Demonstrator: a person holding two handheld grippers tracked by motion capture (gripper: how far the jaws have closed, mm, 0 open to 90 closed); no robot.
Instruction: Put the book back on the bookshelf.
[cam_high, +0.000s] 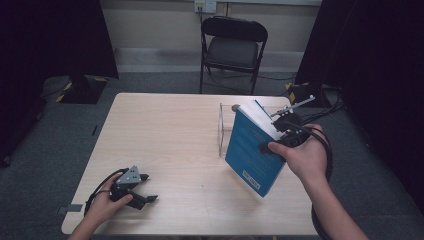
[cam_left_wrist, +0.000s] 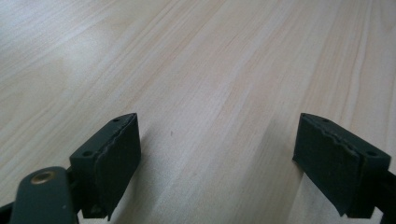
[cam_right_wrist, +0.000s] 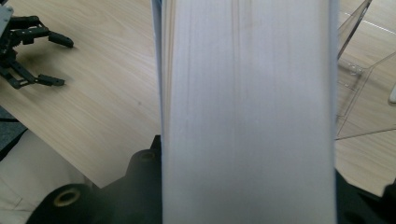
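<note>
A thick blue-covered book (cam_high: 252, 150) hangs tilted over the right half of the wooden table (cam_high: 165, 130), its lower corner close to the tabletop. My right gripper (cam_high: 272, 142) is shut on it near its upper edge, one jaw pressed on the blue cover. In the right gripper view the book's white page edge (cam_right_wrist: 247, 116) runs between the jaws. My left gripper (cam_high: 149, 188) rests at the table's front left, open, with bare wood between its jaws (cam_left_wrist: 217, 163). The right gripper view shows it far off (cam_right_wrist: 63, 63).
A clear acrylic stand (cam_high: 221, 127) stands upright just left of and behind the book; its panels appear beside the pages (cam_right_wrist: 359, 84). A black folding chair (cam_high: 233, 45) stands beyond the table's far edge. Dark curtains hang on both sides.
</note>
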